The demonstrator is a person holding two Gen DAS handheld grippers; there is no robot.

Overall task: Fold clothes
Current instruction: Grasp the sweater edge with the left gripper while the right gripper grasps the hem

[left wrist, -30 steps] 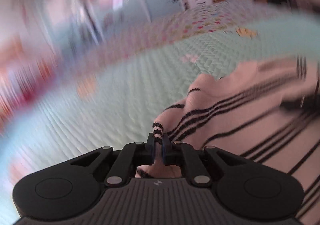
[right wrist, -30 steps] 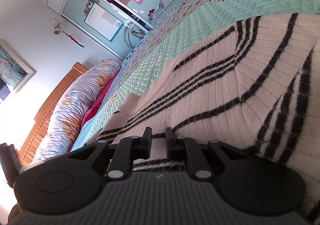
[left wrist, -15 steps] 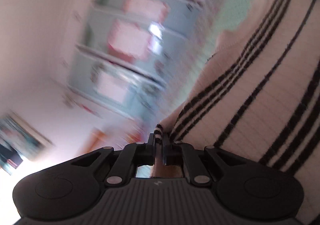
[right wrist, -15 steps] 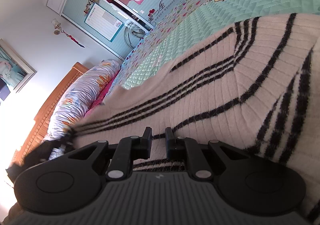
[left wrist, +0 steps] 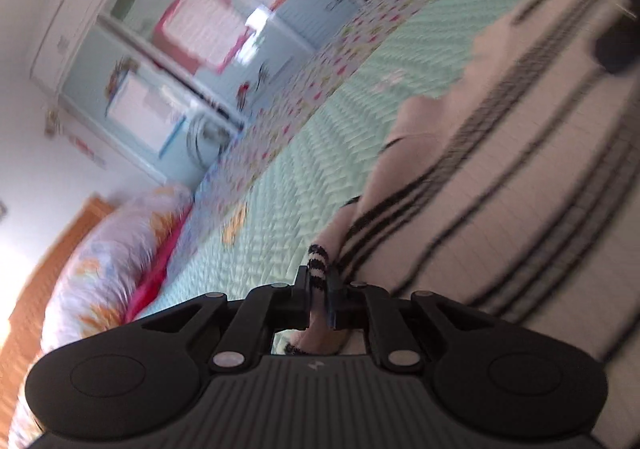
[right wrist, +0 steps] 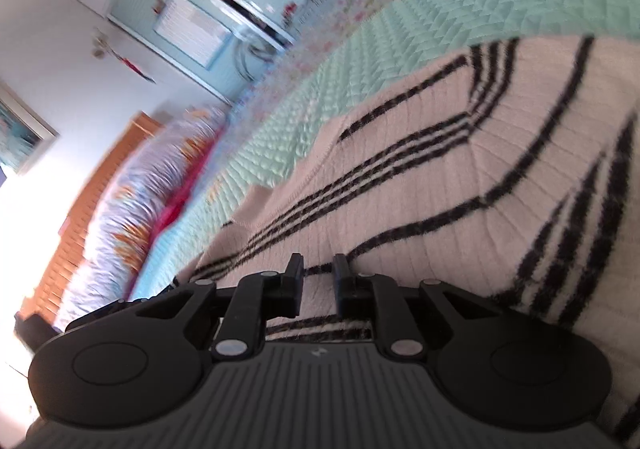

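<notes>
Mid-fold on a cream sweater with black stripes (right wrist: 460, 177), spread over the mint quilted bed (right wrist: 520, 5). Left tool (left wrist: 319, 291) clamped on a striped edge of the knit (left wrist: 318, 269), carried over the garment's body. Right tool (right wrist: 318, 273) with jaws opening, low over the sweater, fabric lying between the fingers but apparently no longer pinched. Probably the end of one fold: right side letting go, left side yet to set its edge down. Next, likely: lay the left-held edge flat and aligned, release it, then smooth and regrasp for a further fold.
</notes>
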